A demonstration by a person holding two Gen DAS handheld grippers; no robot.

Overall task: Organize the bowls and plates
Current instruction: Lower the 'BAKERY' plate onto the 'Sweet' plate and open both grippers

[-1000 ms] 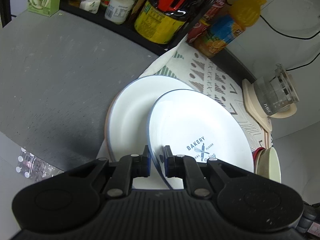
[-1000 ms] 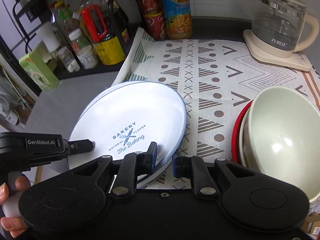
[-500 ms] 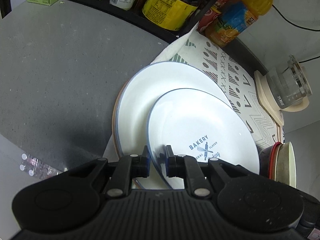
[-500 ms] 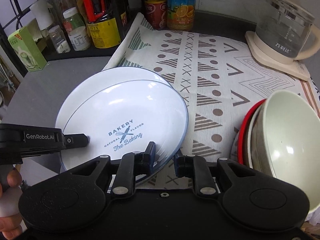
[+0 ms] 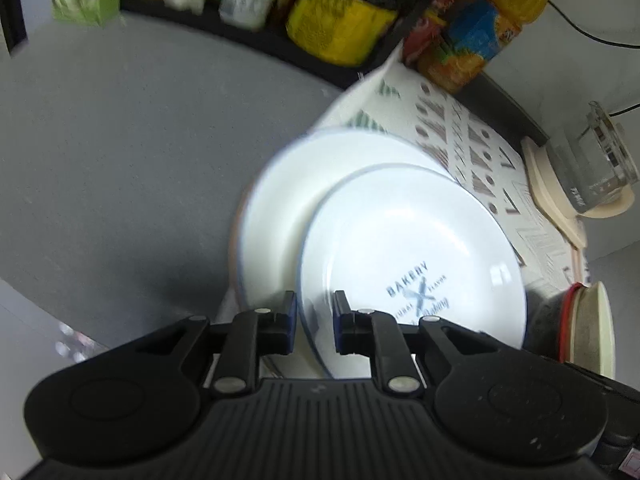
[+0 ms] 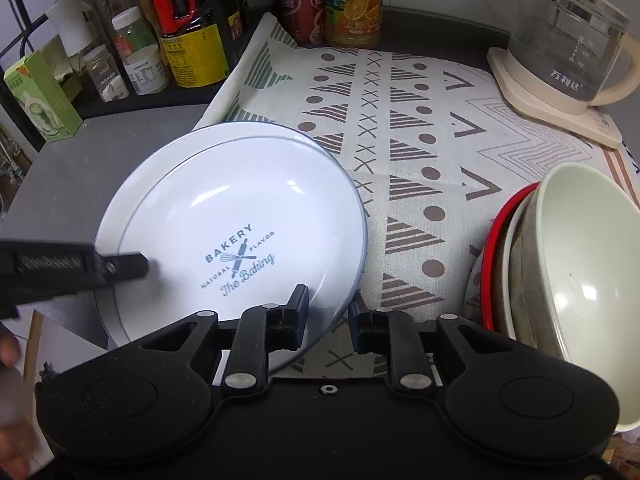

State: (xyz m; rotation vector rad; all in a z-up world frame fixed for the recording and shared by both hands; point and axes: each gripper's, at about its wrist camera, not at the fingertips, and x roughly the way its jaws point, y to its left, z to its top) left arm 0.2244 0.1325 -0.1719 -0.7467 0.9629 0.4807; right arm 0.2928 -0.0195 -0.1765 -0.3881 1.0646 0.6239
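Observation:
A white blue-rimmed plate printed BAKERY (image 5: 400,248) (image 6: 240,208) lies tilted on a plain white plate (image 5: 280,216) (image 6: 109,220) at the patterned cloth's left edge. My left gripper (image 5: 315,320) straddles the printed plate's near-left rim, jaws slightly apart. One of its fingers (image 6: 124,267) shows over the plate's left side in the right wrist view. My right gripper (image 6: 329,320) straddles the near-right rim, jaws loosened, with a sliver of cloth visible between the rim and the right pad. A nested stack of bowls (image 6: 592,280) (image 5: 592,328), pale green on top, stands to the right.
The patterned cloth (image 6: 400,120) covers the dark counter (image 5: 120,140). A glass kettle on a cream base (image 6: 568,40) stands at the back right. Bottles, jars and cans (image 6: 192,40) crowd a rack along the back. A person's hand (image 6: 8,400) shows at the lower left.
The printed plate has come down onto the plain plate beneath it. Both pairs of jaws have widened a little around its rim. The right gripper has sunk slightly.

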